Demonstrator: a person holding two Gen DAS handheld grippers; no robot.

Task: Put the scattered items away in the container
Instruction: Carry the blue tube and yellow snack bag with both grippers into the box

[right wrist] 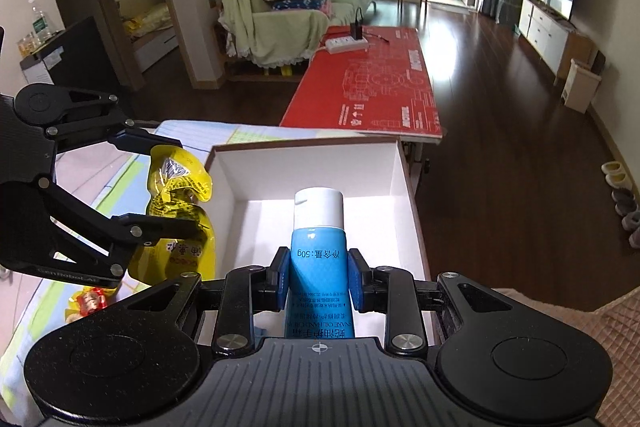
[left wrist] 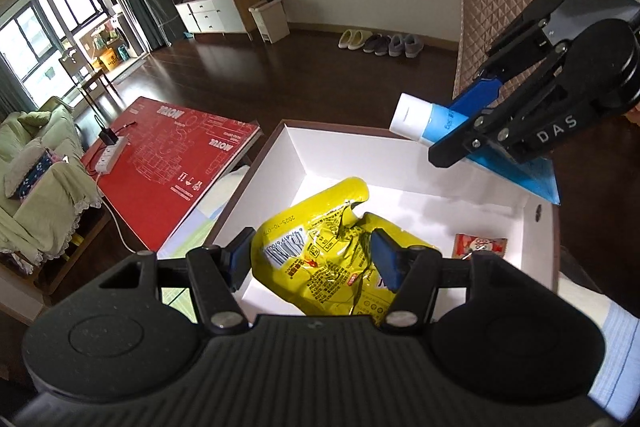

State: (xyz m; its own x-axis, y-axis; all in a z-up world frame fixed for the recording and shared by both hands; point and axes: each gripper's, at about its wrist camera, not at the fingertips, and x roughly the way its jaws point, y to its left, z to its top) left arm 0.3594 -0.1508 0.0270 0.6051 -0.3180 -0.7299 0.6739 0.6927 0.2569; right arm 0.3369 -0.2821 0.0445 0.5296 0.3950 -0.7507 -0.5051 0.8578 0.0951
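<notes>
Left gripper [left wrist: 310, 259] clenching a crumpled yellow snack bag [left wrist: 320, 247] between its blue pads [left wrist: 386, 259]; bag hanging over the near-left part of the white box [left wrist: 340, 151], its lower end inside the walls in the left wrist view; from the right wrist view the same yellow bag [right wrist: 180, 211] showing beside the box's left wall [right wrist: 224, 183], pinched by the left gripper [right wrist: 176, 187]; whether the bag is touching the box floor, cannot tell.

Right gripper [right wrist: 319, 275] grasping a blue tube [right wrist: 318, 267] with a white cap [right wrist: 319, 209]; pads closed on the tube's body, cap pointing forward over the open box interior; text on the tube reading upside down; in the left wrist view the right gripper [left wrist: 464, 131] coming in from the right above the box's far-right rim, tube [left wrist: 436, 119] tilted with cap [left wrist: 410, 115] leading, held clear of the box floor.

Lying on the box floor near the right wall: a small red-and-white packet [left wrist: 480, 245].

Sitting outside the box on a pale patterned cloth [right wrist: 120, 171] covering the bench: a small red-and-yellow wrapped item [right wrist: 90, 301], near the left gripper.

Beyond the box: a large red flat carton [right wrist: 372, 87] carrying a white power strip [right wrist: 346, 43].
</notes>
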